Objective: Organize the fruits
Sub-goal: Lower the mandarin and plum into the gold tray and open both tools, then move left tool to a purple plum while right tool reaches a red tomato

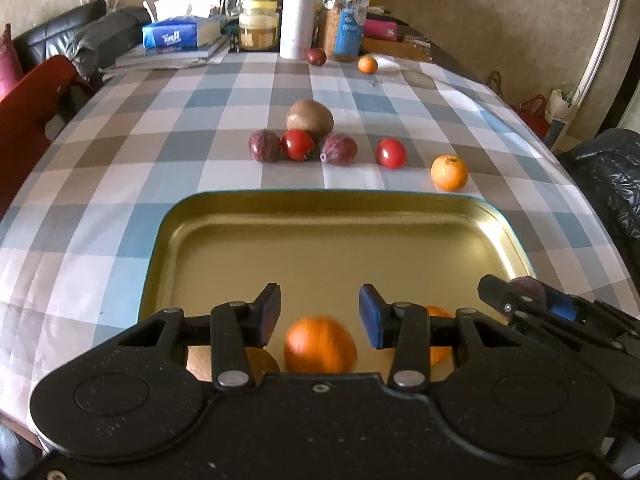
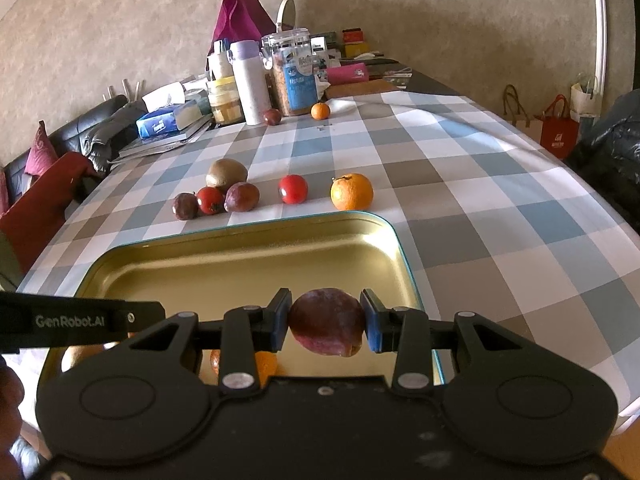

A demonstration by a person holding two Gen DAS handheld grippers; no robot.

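Note:
A gold metal tray [image 1: 320,216] [image 2: 240,256] lies on the checked tablecloth. My left gripper [image 1: 319,316] is open above the tray's near part, with a blurred orange [image 1: 320,346] just below its fingers and another orange [image 1: 438,336] behind the right finger. My right gripper [image 2: 326,322] is shut on a dark purple plum [image 2: 327,322] over the tray's near right corner; it shows in the left wrist view [image 1: 528,298]. Beyond the tray lie a kiwi [image 1: 310,119], two plums [image 1: 264,145] [image 1: 339,149], two tomatoes [image 1: 297,144] [image 1: 391,153] and an orange [image 1: 449,172].
At the far end stand a white bottle [image 1: 298,16], jars [image 1: 347,20], a tissue box [image 1: 180,34] and books, with a plum [image 1: 316,56] and a small orange [image 1: 367,65] in front. A red chair [image 1: 28,96] is at the left edge.

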